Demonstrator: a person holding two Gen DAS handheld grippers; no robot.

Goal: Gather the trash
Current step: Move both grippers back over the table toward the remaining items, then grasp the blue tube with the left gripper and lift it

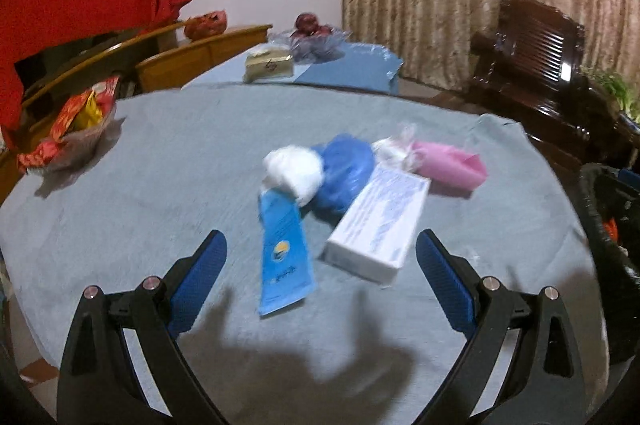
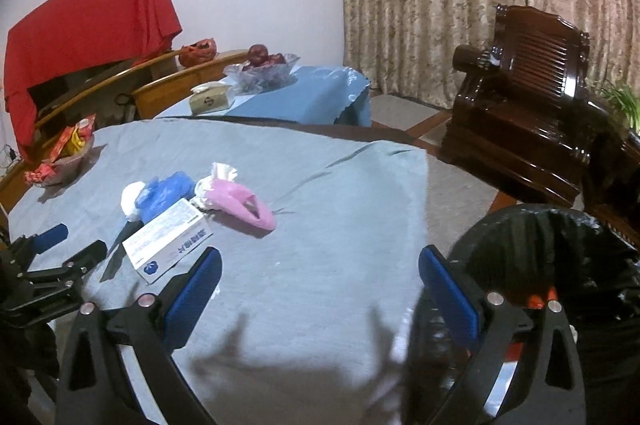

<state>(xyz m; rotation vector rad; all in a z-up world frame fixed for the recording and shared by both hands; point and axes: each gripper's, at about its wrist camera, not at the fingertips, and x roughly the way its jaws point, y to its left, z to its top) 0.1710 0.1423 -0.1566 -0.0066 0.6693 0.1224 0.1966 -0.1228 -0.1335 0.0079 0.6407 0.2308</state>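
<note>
Both grippers hang with their jaws spread wide and nothing between them: the left gripper (image 1: 320, 249) above the litter, the right gripper (image 2: 320, 265) over bare cloth beside the black-lined round trash bin (image 2: 560, 249). On the grey cloth-covered table (image 1: 140, 193) the trash sits in one touching cluster: a flat blue plastic sachet (image 1: 285, 253), a long white cardboard box (image 1: 378, 225), a white crumpled tissue ball (image 1: 294, 169), a blue crumpled plastic bag (image 1: 344, 177) and a pink plastic bag (image 1: 450, 167). This looks like the approach before a pick. The sachet's long axis runs away from the left gripper towards the tissue, so the next move likely calls for descending and closing across its narrow width. The box lies slanted alongside
</note>
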